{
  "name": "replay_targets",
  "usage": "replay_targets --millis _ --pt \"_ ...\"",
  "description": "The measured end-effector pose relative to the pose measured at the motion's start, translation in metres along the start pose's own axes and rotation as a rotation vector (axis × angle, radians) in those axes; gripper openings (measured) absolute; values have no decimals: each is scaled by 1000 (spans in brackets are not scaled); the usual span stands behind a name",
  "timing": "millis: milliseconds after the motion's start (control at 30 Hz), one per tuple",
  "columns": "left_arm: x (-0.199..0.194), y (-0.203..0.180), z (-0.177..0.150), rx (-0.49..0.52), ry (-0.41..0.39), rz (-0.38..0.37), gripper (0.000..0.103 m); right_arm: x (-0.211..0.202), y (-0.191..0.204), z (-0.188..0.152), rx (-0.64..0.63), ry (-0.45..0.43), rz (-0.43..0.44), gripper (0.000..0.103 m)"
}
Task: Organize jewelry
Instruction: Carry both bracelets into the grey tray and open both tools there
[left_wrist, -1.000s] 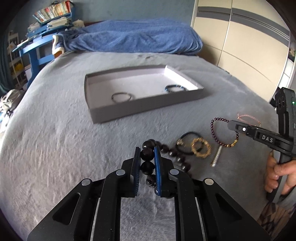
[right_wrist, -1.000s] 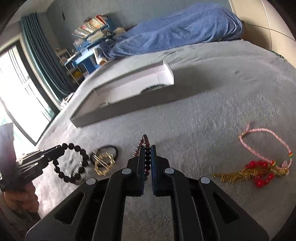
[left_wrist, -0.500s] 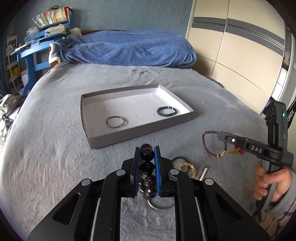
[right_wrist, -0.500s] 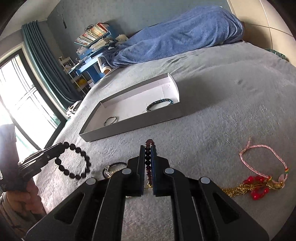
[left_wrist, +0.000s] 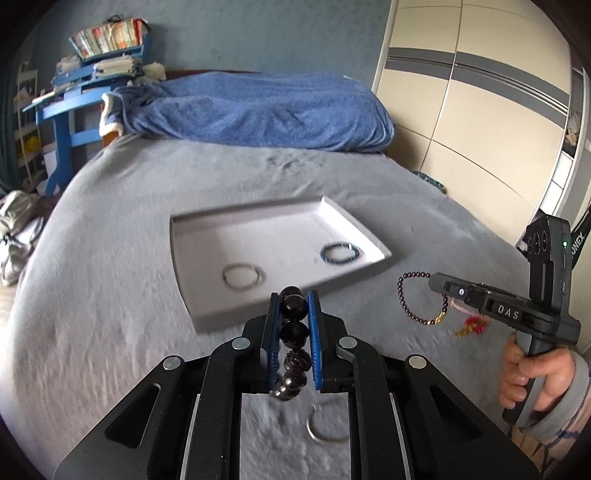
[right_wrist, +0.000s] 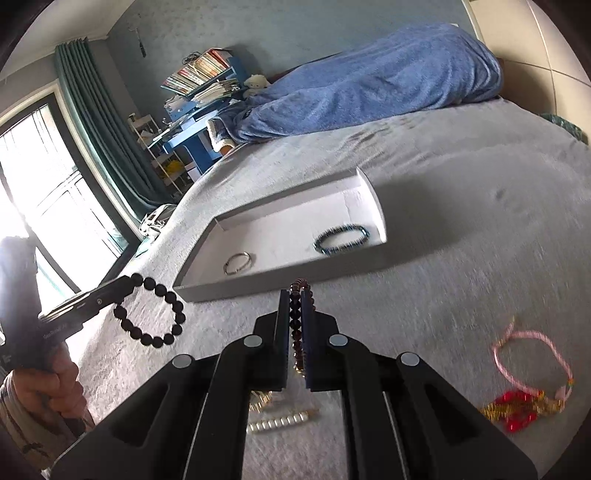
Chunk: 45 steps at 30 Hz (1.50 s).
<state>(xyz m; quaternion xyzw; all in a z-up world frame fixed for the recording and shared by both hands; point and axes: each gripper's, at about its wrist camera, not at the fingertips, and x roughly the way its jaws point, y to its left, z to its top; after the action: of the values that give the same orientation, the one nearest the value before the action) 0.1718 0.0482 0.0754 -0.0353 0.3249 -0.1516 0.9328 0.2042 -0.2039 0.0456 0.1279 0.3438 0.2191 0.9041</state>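
— What's everything sitting on?

— A bed (right_wrist: 480, 206) with a grey fuzzy cover.

— And at the head?

— A blue blanket (left_wrist: 258, 107), bunched up across the far end.

— In the middle?

— A shallow white tray (left_wrist: 192, 295) lies flat on the cover.

— Anything loose on the cover itself?

— Yes. Near the right side, a pink cord bracelet (right_wrist: 532, 354), with a red and gold piece (right_wrist: 517, 410) touching its near end. Closer in, a row of pearls (right_wrist: 277, 422) and something gold (right_wrist: 260, 400), partly hidden. The left view also shows a thin silver ring (left_wrist: 327, 424), well this side of the tray.
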Motion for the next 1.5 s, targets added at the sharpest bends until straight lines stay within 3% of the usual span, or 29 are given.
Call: replay_targets --millis 267,500,667,800,1033,1267,1367,1500 --pt "28 11 51 8 -37 19 15 35 23 49 -57 0 31 6" --pt "69 18 70 3 -6 37 15 94 39 79 -41 68 77 6" --pt "96 24 62 -20 40 41 15 132 41 74 5 134 89 6" --pt "111 32 48 -19 77 78 15 153 31 64 11 175 12 6" --pt "124 52 29 2 122 168 15 152 12 51 8 181 -61 6" --pt "124 57 22 17 139 201 15 144 5 46 -24 158 -108 6" --pt "119 56 21 14 128 204 22 140 3 44 -41 149 -121 6" --pt "110 51 20 23 104 218 44 129 2 42 -50 131 -133 8"
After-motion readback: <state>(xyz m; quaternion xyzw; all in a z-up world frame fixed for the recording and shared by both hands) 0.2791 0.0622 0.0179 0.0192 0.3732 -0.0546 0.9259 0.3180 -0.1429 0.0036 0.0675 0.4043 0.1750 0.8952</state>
